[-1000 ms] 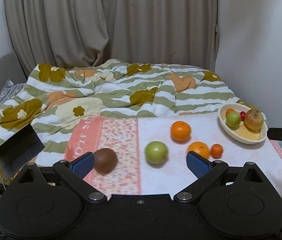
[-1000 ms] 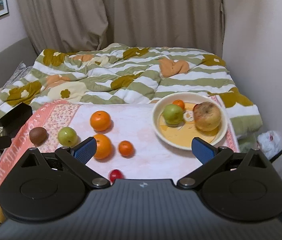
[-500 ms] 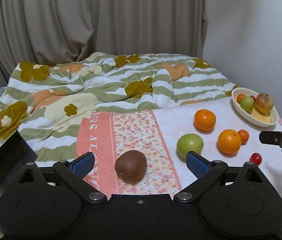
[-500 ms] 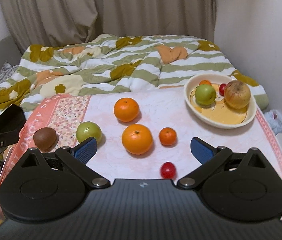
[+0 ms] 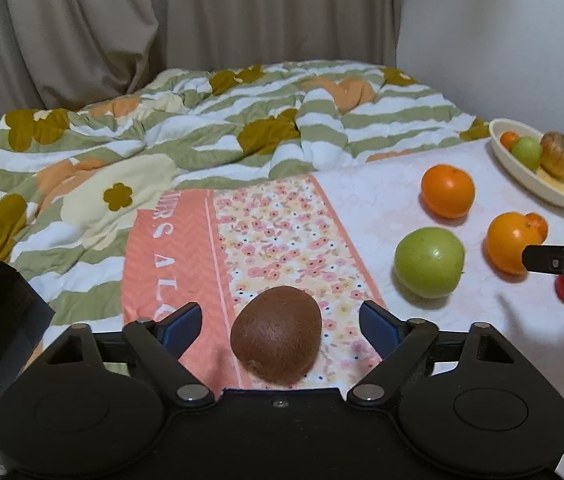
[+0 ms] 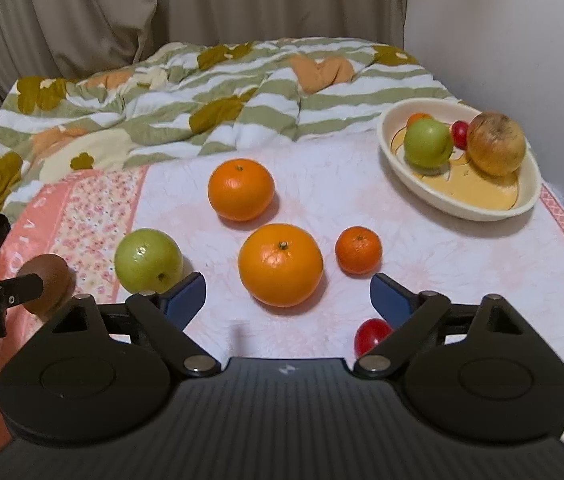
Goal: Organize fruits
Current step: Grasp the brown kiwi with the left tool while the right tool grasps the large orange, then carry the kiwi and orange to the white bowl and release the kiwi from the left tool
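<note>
Left wrist view: your bowl [image 5: 561, 196] is sitting far right on the table [image 5: 361, 200], holding a green apple [image 5: 527, 153], a brownish apple [image 5: 559, 155] and a small orange fruit [image 5: 509, 139]. Your left gripper [image 5: 280, 322] is keeping its jaws spread wide, the kiwi [image 5: 276, 338] lying between them, untouched.

Right wrist view: your right gripper [image 6: 287, 294] is also standing with jaws apart, the large orange [image 6: 280, 264] lying just ahead between them, and a cherry tomato [image 6: 371, 335] by the right jaw.
</note>
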`<state>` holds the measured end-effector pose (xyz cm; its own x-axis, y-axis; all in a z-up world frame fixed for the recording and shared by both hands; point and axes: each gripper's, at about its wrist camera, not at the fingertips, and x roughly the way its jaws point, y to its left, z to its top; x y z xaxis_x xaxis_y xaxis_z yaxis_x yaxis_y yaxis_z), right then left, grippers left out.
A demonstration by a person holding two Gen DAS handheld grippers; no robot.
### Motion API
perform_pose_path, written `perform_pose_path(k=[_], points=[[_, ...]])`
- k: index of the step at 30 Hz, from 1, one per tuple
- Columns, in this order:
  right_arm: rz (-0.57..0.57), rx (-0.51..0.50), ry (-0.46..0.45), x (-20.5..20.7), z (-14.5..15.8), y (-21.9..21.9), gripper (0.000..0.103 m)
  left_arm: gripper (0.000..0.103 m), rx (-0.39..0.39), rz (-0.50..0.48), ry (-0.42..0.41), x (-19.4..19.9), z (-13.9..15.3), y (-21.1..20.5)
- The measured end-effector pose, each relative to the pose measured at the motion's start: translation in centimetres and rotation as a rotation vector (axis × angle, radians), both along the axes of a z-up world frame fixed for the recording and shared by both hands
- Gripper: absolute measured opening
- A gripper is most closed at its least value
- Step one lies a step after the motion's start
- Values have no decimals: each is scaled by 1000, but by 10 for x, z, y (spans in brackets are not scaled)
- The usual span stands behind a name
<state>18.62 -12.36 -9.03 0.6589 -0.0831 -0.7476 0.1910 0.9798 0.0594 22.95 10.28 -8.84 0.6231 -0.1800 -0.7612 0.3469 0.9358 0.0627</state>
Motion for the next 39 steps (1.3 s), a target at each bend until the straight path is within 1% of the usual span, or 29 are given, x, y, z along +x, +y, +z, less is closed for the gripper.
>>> perform_pose_path(k=[1, 2, 5, 7, 12, 14, 15, 20, 26, 28, 32, 36, 39], points=[[0, 1, 6, 2, -3, 0, 103, 80, 4, -4, 11, 3, -3, -1], [0, 4, 11, 3, -5, 0, 103, 78, 9, -9, 22, 5, -7, -2], [6, 5, 25, 8, -11, 0, 100, 77, 18, -14, 43, 10, -14, -4], [15, 3, 36, 11, -15, 0, 97, 77, 23, -15, 52, 10, -18, -5], [31, 2, 51, 15, -20, 2, 94, 70, 36, -12, 67, 12, -24, -4], [36, 3, 54, 17, -21, 2, 94, 63, 43, -7, 63, 12, -24, -4], [39, 2, 55, 18, -22, 3, 93, 62, 49, -4, 58, 11, -24, -3], [51, 0, 61, 23, -24, 4, 89, 61, 14, 4, 70, 10, -23, 4], [53, -13, 60, 28, -26, 4, 86, 61, -6, 16, 84, 1, -22, 6], [52, -16, 59, 30, -28, 3, 82, 61, -10, 18, 86, -3, -22, 6], [53, -24, 56, 33, -30, 1, 79, 60, -34, 27, 95, -11, -21, 7], [58, -32, 48, 35, -32, 1, 78, 60, -53, 37, 90, -21, -17, 9], [66, -41, 47, 35, -32, 3, 75, 60, -62, 42, 80, -27, -13, 10]])
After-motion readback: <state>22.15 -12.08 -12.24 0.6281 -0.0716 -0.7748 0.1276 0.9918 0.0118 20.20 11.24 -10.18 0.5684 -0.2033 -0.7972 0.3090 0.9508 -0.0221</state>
